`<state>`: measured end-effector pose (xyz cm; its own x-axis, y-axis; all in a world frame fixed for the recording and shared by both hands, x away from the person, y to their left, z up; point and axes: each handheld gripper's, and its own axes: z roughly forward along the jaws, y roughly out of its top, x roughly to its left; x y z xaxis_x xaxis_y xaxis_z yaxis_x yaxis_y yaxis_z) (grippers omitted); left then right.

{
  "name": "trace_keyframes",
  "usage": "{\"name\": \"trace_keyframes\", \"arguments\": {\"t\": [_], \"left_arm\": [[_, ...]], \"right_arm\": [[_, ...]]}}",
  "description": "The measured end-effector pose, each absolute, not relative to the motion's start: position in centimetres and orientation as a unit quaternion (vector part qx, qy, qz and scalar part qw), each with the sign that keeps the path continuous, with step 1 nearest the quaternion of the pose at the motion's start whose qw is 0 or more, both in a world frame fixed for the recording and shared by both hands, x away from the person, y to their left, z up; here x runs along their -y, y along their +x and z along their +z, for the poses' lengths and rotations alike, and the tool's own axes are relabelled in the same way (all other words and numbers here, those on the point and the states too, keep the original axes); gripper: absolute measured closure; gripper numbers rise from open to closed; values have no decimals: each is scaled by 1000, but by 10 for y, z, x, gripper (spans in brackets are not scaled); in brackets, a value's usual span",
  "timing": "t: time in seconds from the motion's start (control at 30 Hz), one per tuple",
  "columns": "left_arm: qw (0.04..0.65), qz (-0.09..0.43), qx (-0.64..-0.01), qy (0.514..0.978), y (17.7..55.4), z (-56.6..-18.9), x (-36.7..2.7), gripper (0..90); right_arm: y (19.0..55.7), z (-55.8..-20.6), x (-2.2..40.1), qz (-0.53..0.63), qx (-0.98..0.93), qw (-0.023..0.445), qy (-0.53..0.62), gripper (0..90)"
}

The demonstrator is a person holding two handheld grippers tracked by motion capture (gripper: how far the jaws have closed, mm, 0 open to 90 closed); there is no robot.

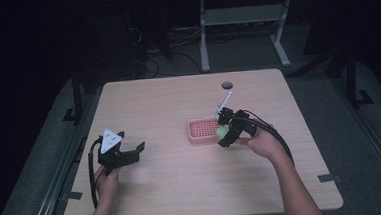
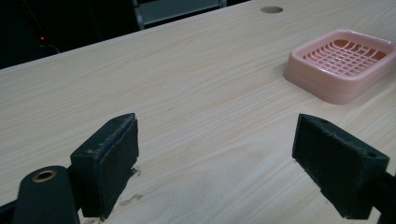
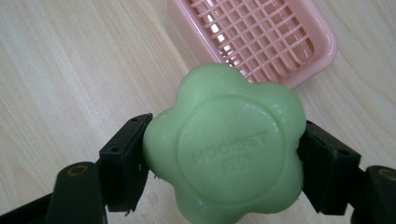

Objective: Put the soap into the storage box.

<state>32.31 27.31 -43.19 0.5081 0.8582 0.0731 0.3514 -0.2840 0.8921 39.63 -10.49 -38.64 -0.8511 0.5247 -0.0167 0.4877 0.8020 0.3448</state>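
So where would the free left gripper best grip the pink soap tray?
Probably on a rim wall of the pink soap tray, coming from above with one of the fingers inside and one outside: it lies flat, shallow and open-topped, likely too wide to span.

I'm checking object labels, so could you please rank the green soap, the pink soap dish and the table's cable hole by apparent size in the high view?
1. pink soap dish
2. green soap, partly hidden in the right gripper
3. cable hole, looks close to the soap, so that order is unsure

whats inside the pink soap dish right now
Nothing lies on the pink soap dish's bare grid as far as visible. The green soap is clamped in the right gripper above its near edge, hiding that corner. Below the grid cannot be seen.
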Motion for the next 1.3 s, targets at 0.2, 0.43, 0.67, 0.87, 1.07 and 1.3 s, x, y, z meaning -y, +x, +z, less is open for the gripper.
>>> {"name": "trace_keyframes", "arguments": {"t": [0.2,0.43,0.67,0.87,1.07,1.3], "left_arm": [[441,287,-404,748,323,-432,-273,143],[442,287,-405,748,323,-432,-273,143],[444,287,-405,746,323,-432,-273,143],[445,287,-405,745,323,-432,-274,143],[446,288,-405,745,323,-432,-274,143],[446,288,-405,744,323,-432,-274,143]], "right_arm": [[402,-386,99,157,-950,56,264,259],[410,-384,94,160,-950,56,264,259],[417,-382,86,157,-951,54,260,259],[424,-380,79,155,-953,55,256,259],[430,-379,70,158,-953,53,253,259],[438,-379,65,161,-951,48,259,259]]}}
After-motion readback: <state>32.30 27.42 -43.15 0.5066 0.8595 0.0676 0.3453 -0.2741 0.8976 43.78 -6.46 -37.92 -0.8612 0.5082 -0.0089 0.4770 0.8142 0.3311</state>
